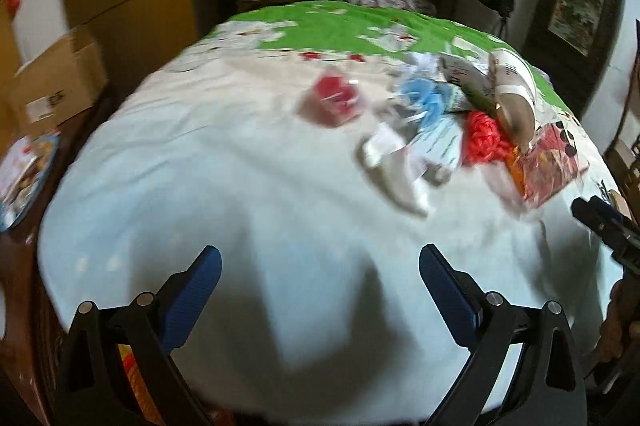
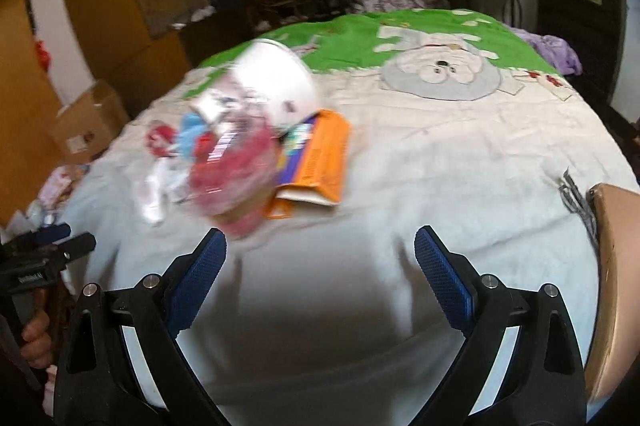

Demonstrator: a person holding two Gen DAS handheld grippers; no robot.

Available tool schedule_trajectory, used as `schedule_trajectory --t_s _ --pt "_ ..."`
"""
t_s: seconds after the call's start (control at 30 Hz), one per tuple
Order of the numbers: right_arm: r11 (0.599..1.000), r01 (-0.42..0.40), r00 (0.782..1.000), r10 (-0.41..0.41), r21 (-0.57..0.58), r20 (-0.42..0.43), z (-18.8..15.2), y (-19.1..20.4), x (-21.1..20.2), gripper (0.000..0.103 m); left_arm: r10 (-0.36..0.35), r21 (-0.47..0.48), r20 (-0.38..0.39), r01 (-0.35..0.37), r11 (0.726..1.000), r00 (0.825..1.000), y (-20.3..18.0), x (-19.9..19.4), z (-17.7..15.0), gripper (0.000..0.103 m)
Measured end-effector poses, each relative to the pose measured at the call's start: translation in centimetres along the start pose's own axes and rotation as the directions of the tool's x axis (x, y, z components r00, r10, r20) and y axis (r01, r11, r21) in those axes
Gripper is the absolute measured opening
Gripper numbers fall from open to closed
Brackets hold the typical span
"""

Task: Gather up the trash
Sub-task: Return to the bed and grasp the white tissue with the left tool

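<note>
A pile of trash lies on the bed cover [image 1: 240,186]. In the left wrist view it holds a red wrapper [image 1: 336,98], a blue-and-white wrapper [image 1: 420,98], white crumpled paper [image 1: 392,166], red netting [image 1: 486,138], a white paper cup [image 1: 516,94] and a colourful box [image 1: 554,162]. My left gripper [image 1: 320,266] is open over bare cover, short of the pile. In the right wrist view, a white cup [image 2: 276,82], an orange box [image 2: 320,162] and a blurred clear red packet [image 2: 236,170] lie just beyond my open right gripper [image 2: 320,250], with nothing between its pads.
A cardboard box [image 1: 56,86] stands on the floor left of the bed. A tan container's edge [image 2: 612,286] shows at the right of the right wrist view. The left gripper [image 2: 52,242], with a hand on it, sits at that view's left edge. Furniture stands beyond the bed.
</note>
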State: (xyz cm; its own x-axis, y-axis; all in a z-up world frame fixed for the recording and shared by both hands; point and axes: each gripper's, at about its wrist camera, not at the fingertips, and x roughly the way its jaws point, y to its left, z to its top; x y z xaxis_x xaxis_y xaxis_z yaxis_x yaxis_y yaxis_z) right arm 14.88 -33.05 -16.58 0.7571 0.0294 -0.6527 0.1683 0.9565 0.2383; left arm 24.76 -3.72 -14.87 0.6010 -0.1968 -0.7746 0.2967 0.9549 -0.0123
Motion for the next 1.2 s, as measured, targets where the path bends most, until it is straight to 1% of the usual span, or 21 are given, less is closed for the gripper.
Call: schedule_trajectory --t_s 0.1,0.17,0.2,0.3,0.4,0.43,0.57,0.63,0.67,0.7,0.77,0.93,1.03,1.07,1.1,1.13,1.2 --pt "0.999 0.039 0.999 -0.039 -0.018 -0.01 0.2 0.0 1.5 0.092 -0.015 0.022 -0.006 0.015 1.0 1.0 -1.3 2.2 1.5 0.097" --pt "1.0 -0.003 0.998 0.004 0.002 -0.06 0.3 -0.2 2.5 0.092 -0.027 0.021 -0.011 0.027 0.999 1.0 -1.8 3.7 2.5 0.097" --pt "1.0 -0.016 0.997 0.017 0.013 -0.072 0.4 -0.4 2.7 0.092 -0.03 0.019 -0.016 0.031 0.999 0.999 -1.8 4.2 2.8 0.097" --pt "0.999 -0.029 0.997 0.031 0.039 -0.073 0.2 -0.7 2.7 0.092 -0.046 0.009 -0.03 0.046 0.999 0.999 -2.0 5.9 3.7 0.097" --pt "0.999 -0.029 0.996 0.031 0.032 -0.079 0.2 -0.5 2.7 0.094 -0.028 0.005 -0.037 0.028 1.0 0.999 -2.0 7.0 4.2 0.097" --pt "0.999 -0.031 0.996 0.033 0.028 -0.086 0.2 -0.4 2.8 0.094 -0.008 0.004 -0.041 0.008 1.0 0.999 -1.9 7.4 4.3 0.097" --pt "0.999 -0.035 0.995 0.037 0.024 -0.095 0.4 -0.4 3.2 0.096 0.079 -0.013 -0.036 -0.08 0.997 0.996 0.2 7.0 4.1 0.097" --pt "0.999 -0.037 0.995 0.039 0.027 -0.091 0.4 -0.4 3.2 0.096 0.113 -0.029 -0.023 -0.114 0.993 0.993 1.7 6.3 3.8 0.097" --pt "0.999 -0.037 0.995 0.04 0.028 -0.09 0.4 -0.4 3.2 0.096 0.118 -0.039 -0.016 -0.119 0.992 0.993 2.4 5.8 3.7 0.097" --pt "0.999 -0.039 0.995 0.041 0.03 -0.089 0.4 -0.4 3.1 0.096 0.104 -0.056 -0.004 -0.104 0.993 0.995 3.4 5.1 3.4 0.097" --pt "0.999 -0.042 0.995 0.045 0.033 -0.086 0.4 -0.4 3.1 0.096 0.078 -0.06 0.013 -0.078 0.995 0.997 4.0 4.4 3.3 0.097" --pt "0.998 -0.043 0.995 0.046 0.035 -0.083 0.4 -0.4 3.0 0.096 0.052 0.011 0.041 -0.052 0.999 0.998 2.1 4.7 3.4 0.097" --pt "0.998 -0.044 0.996 0.047 0.035 -0.081 0.4 -0.4 3.0 0.096 0.064 0.005 0.028 -0.064 0.998 0.998 1.5 6.0 3.8 0.097" --pt "0.998 -0.045 0.996 0.048 0.035 -0.08 0.3 -0.4 3.0 0.096 0.051 -0.017 0.023 -0.051 0.999 0.998 1.6 6.3 4.0 0.094" --pt "0.998 -0.047 0.996 0.05 0.036 -0.079 0.4 -0.4 3.0 0.096 0.033 -0.032 0.023 -0.033 0.999 0.999 1.8 6.4 4.2 0.088" --pt "0.998 -0.049 0.996 0.051 0.038 -0.079 0.4 -0.5 3.0 0.096 0.024 -0.036 0.026 -0.023 0.999 0.999 1.8 6.4 4.2 0.085" --pt "0.998 -0.051 0.996 0.054 0.04 -0.077 0.4 -0.5 3.0 0.096 0.027 -0.023 0.043 -0.026 0.999 0.999 1.4 6.3 4.1 0.078"
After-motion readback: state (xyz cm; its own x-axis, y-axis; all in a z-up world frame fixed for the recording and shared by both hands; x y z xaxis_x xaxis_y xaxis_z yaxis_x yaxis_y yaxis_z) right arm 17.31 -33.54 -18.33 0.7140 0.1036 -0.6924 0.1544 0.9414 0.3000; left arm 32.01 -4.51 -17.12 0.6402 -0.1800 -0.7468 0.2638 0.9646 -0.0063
